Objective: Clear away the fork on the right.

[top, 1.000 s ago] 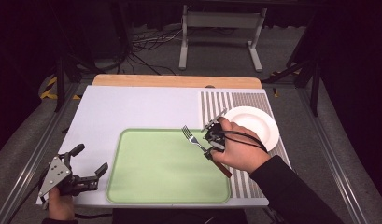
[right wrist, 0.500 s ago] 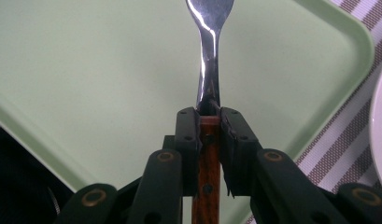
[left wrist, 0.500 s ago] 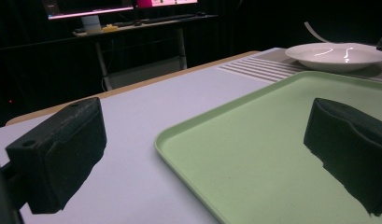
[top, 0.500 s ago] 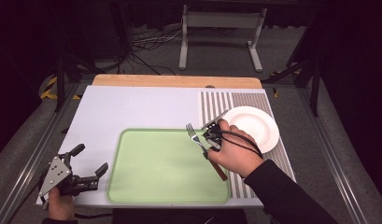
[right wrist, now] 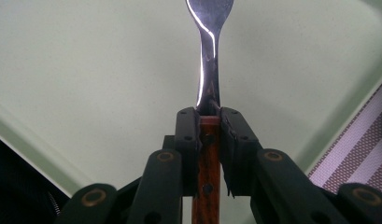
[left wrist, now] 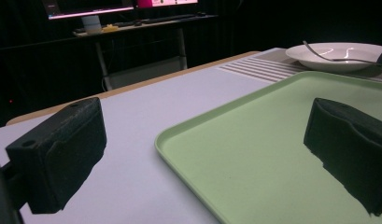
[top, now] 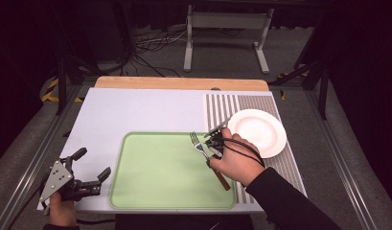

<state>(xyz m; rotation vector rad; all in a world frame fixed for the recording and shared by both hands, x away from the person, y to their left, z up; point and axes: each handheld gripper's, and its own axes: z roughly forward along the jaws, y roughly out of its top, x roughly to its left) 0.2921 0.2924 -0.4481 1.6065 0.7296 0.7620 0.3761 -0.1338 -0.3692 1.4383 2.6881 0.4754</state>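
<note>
Our right fingers (right wrist: 228, 140) are pressed in tight on the wooden handle of the fork (right wrist: 208, 70), gripping it just below where the steel neck begins, so the tines run out ahead of the right gripper (top: 213, 143) and the handle trails back under our hand. In the high view the fork (top: 199, 145) hangs over the right-hand part of the green tray (top: 155, 172), tines pointing toward the far side, and it looks lifted clear of the tray rather than resting on it, though we cannot be sure of the gap. Just to the right, on the striped mat (top: 222, 108), sits the white plate (top: 258, 132), bare. We judge that we are in the carrying step, with the fork in hand and not yet set down; the tray seems the likely place for it. The next move calls for lowering it until it lies flat, then easing the fingers apart without dragging the handle along. Our left gripper (top: 90, 173) rests at the near left corner of the desk (top: 150, 108), just off the tray's edge, its fingers (left wrist: 62, 151) spread wide with nothing between them, and from there we see the tray (left wrist: 254, 154) and the plate (left wrist: 336, 53) beyond it.
</note>
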